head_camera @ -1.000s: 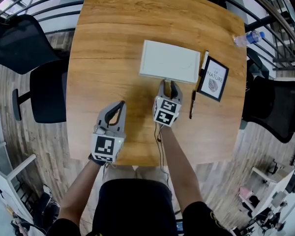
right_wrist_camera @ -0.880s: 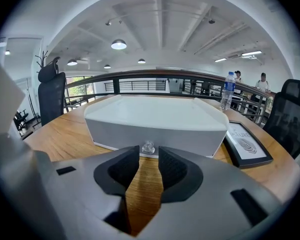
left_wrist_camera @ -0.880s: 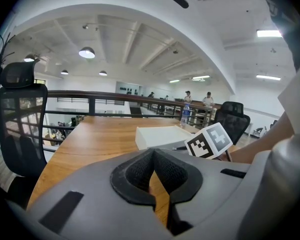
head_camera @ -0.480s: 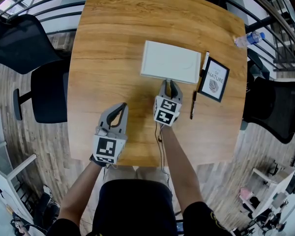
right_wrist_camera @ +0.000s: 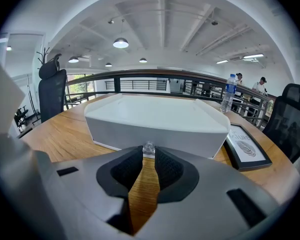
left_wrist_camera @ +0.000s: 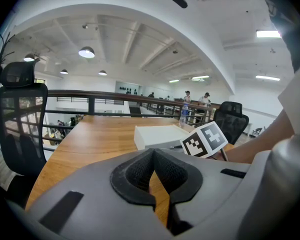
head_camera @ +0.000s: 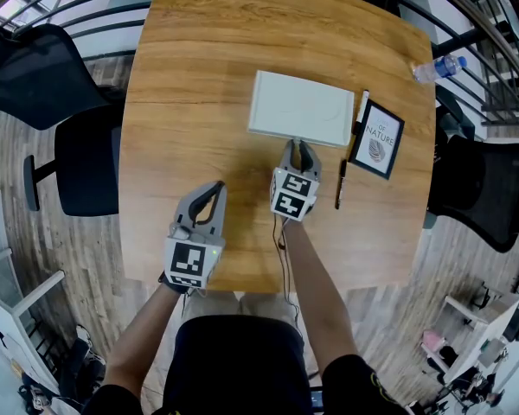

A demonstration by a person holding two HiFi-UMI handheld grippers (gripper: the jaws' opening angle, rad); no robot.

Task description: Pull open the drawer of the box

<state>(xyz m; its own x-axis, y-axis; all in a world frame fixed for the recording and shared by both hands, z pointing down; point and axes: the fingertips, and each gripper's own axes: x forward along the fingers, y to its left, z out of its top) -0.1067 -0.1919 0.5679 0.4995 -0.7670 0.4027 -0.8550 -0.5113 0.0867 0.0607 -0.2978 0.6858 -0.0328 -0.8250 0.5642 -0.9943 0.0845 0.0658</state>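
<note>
As jaws close, right claw [right_wrist_camera: 149, 153] pinches drawer knob [right_wrist_camera: 148, 147].

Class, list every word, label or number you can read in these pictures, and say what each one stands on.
"OF NATURE": printed on the black-framed picture, which lies beside the white box.
Water bottle label: too small to read.
No other readable text.

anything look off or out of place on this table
Nothing spilled or damaged. The white box sits closed, slightly angled to the table edge, and the picture frame lies flat beside it, also a bit skewed. Nothing else stands out.
</note>
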